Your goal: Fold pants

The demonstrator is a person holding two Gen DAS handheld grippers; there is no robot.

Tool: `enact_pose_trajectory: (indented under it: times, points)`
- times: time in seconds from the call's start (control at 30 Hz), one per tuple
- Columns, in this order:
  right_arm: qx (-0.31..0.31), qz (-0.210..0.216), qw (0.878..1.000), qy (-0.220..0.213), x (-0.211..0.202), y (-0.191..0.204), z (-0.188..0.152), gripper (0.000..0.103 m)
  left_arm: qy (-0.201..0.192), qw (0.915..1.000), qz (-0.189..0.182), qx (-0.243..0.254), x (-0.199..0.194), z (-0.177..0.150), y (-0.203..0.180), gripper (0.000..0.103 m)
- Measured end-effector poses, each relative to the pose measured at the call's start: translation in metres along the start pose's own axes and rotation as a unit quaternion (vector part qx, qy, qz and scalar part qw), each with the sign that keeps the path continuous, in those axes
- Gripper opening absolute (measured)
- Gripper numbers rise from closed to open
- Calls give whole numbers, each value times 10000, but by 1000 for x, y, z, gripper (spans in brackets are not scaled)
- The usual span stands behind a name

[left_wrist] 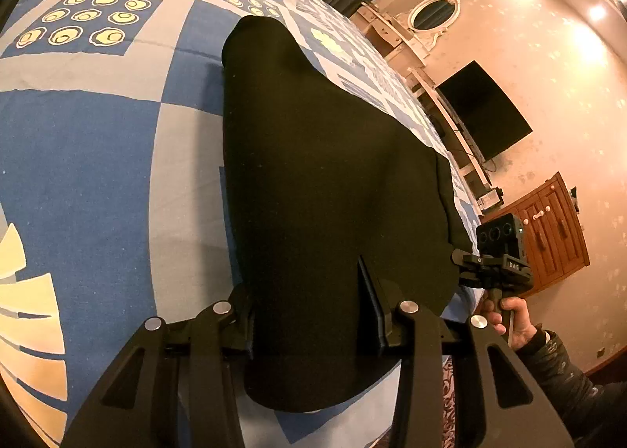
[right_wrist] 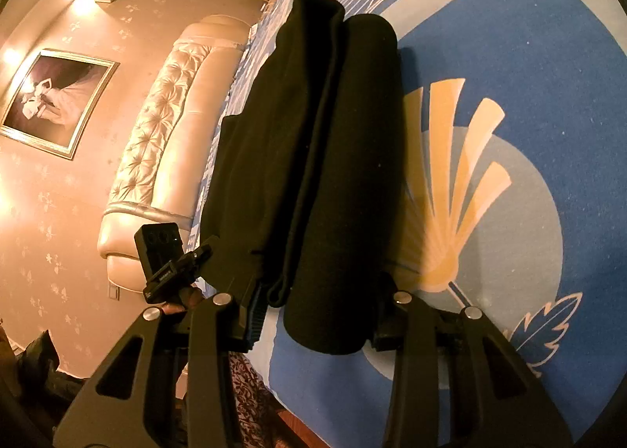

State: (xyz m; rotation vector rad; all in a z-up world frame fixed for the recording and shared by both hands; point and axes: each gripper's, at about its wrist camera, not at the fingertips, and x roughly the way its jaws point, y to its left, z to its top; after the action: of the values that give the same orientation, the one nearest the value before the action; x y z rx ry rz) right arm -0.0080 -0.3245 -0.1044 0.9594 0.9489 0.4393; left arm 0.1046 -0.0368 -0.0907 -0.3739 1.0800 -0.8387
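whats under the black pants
The pants lie on the blue patterned bedsheet, with both grippers, left and right, closed on their near edge. Whatever lies beneath the cloth is covered.

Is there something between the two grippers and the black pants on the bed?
Nothing visible. The left gripper and the right gripper each already have the near edge of the black pants between their fingers. Only the blue patterned bedspread lies under the cloth.

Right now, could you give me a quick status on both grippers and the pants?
Left gripper and right gripper each shut on black pants. Pants on bedspread. Nothing in the way.
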Motion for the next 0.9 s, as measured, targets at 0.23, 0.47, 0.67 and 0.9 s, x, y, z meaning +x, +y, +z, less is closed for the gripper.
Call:
enact_pose_trajectory:
  times: [0.23,0.47,0.67,0.9]
  points:
    - [-8,138,9999,-50,-3,-1,1,44,50,9999,-77,69,-1,3,2,53]
    - [-391,-310,9987,-43,-19,15,11,71,-158,9971,-678,-314,-24,13,24,82]
    - [-116,-459,9969,-632,-47,-4,47,87,-196,9943,-837,-631,-18,56,47,84]
    - [-113,-226,9991,-344,-10,-5,94,91,111,9970,-564,-523,35,110,48,84]
